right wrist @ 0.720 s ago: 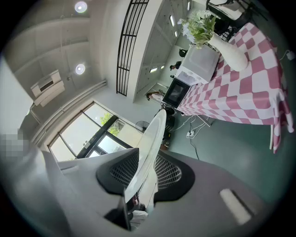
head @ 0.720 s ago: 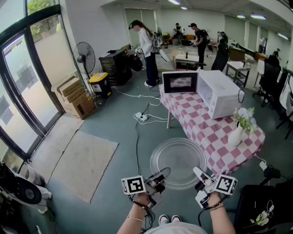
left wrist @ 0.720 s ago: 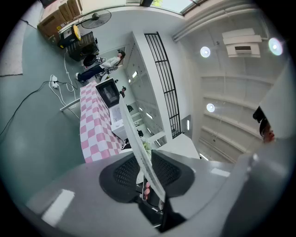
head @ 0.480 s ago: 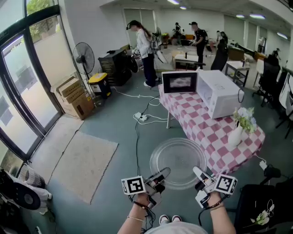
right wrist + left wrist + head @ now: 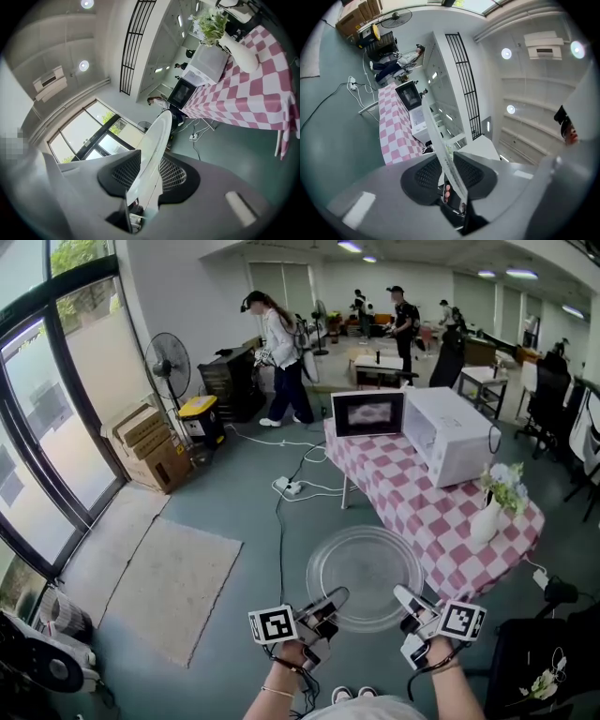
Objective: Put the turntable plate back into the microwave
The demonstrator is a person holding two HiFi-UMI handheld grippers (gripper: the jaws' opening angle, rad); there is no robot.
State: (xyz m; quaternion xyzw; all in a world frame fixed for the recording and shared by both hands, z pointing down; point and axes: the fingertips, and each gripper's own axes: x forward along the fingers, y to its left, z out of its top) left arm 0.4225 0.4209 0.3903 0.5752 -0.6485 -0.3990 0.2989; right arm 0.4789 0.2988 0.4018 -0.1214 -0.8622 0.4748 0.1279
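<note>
I hold a round clear glass turntable plate (image 5: 364,576) flat in the air over the floor, between both grippers. My left gripper (image 5: 330,601) is shut on its near-left rim, my right gripper (image 5: 405,598) on its near-right rim. In the left gripper view the plate (image 5: 443,150) shows edge-on between the black pads; the right gripper view shows the plate (image 5: 152,159) the same way. The white microwave (image 5: 448,432) stands on the far end of the checked table (image 5: 427,507), its door (image 5: 367,412) swung open to the left.
A white vase with flowers (image 5: 495,504) stands at the table's near corner. A power strip and cables (image 5: 286,486) lie on the floor. A mat (image 5: 169,582), cardboard boxes (image 5: 145,439) and a fan (image 5: 167,362) are at left. Several people stand at the back.
The grippers and plate have kept their place in the view. The person at the back has walked to the left.
</note>
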